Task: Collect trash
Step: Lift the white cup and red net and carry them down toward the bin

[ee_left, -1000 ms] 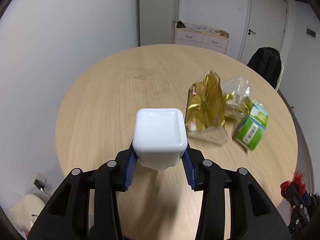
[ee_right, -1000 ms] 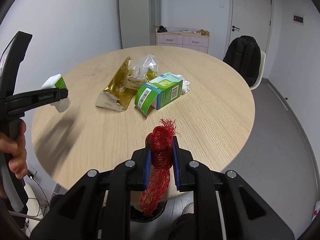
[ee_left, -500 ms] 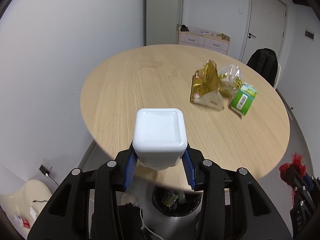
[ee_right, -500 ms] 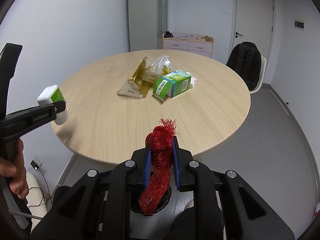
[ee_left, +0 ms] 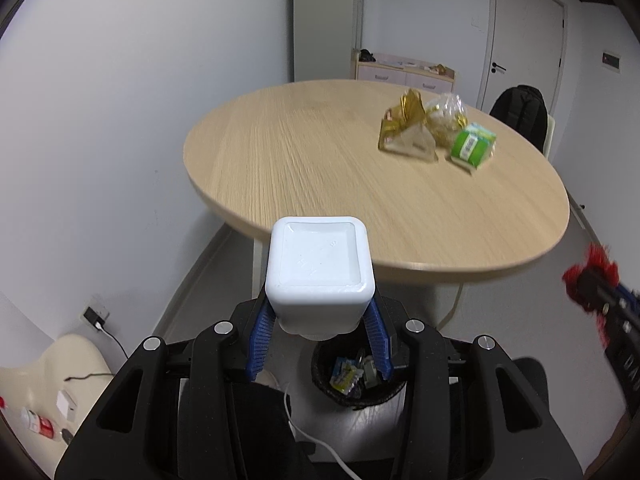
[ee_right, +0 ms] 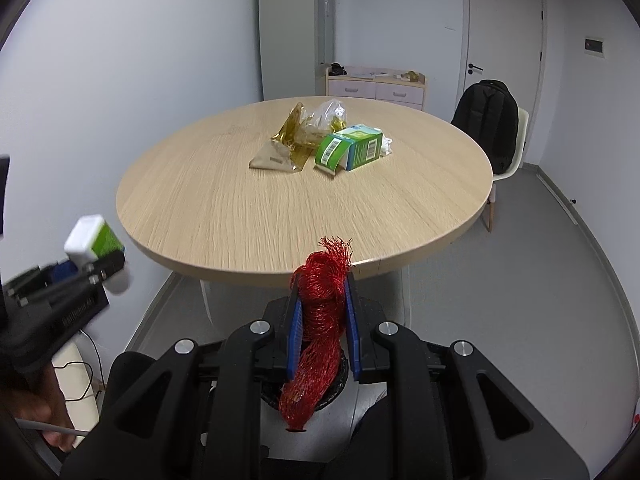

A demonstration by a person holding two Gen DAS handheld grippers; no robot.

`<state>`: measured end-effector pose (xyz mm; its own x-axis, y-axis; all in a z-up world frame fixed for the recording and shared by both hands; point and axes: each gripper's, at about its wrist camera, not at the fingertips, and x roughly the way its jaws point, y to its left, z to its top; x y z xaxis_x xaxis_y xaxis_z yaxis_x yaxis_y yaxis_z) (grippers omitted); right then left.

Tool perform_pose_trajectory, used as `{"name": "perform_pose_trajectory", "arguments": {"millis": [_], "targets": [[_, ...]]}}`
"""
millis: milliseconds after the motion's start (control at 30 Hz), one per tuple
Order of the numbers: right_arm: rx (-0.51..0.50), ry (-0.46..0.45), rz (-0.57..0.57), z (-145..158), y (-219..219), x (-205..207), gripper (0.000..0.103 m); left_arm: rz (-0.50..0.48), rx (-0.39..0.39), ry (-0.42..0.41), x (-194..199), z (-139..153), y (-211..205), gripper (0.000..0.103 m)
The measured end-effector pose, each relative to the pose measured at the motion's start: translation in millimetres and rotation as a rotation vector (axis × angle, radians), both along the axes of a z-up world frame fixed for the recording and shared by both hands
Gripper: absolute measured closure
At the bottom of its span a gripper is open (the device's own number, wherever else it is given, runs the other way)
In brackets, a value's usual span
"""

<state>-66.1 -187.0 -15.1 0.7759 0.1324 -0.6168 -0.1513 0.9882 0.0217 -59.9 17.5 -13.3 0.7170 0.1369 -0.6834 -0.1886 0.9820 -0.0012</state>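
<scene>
Left gripper (ee_left: pixel 320 340) is clamped on a white square bottle (ee_left: pixel 321 270), base toward the lens, cap end down. Right gripper (ee_right: pixel 320 328) is pinched tight on a bunched red mesh net (ee_right: pixel 318 320), its tail dangling. The black trash bin (ee_left: pixel 352 394) sits on the floor directly below both, wrappers already inside. Step in hand, as I read it: the drop. I'd centre each load over the bin mouth before releasing, bottle first, and watch that the net doesn't snag on a pad. Further off, on the round table (ee_left: pixel 320 168): a gold foil wrapper (ee_left: pixel 404 120), a clear plastic bag (ee_left: pixel 446 112) and a green carton (ee_left: pixel 472 146) left to collect.
</scene>
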Motion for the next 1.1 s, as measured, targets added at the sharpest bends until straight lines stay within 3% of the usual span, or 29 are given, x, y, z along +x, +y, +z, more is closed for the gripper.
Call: {"name": "perform_pose_trajectory", "arguments": {"millis": [533, 1100], "targets": [[-0.020, 0.024, 0.010, -30, 9, -21, 0.086, -0.028, -0.042, 0.083, -24, -60, -4, 0.062], [-0.036, 0.121, -0.007, -92, 5, -6, 0.085, -0.062, -0.056, 0.148, -13, -122, -13, 0.062]]}}
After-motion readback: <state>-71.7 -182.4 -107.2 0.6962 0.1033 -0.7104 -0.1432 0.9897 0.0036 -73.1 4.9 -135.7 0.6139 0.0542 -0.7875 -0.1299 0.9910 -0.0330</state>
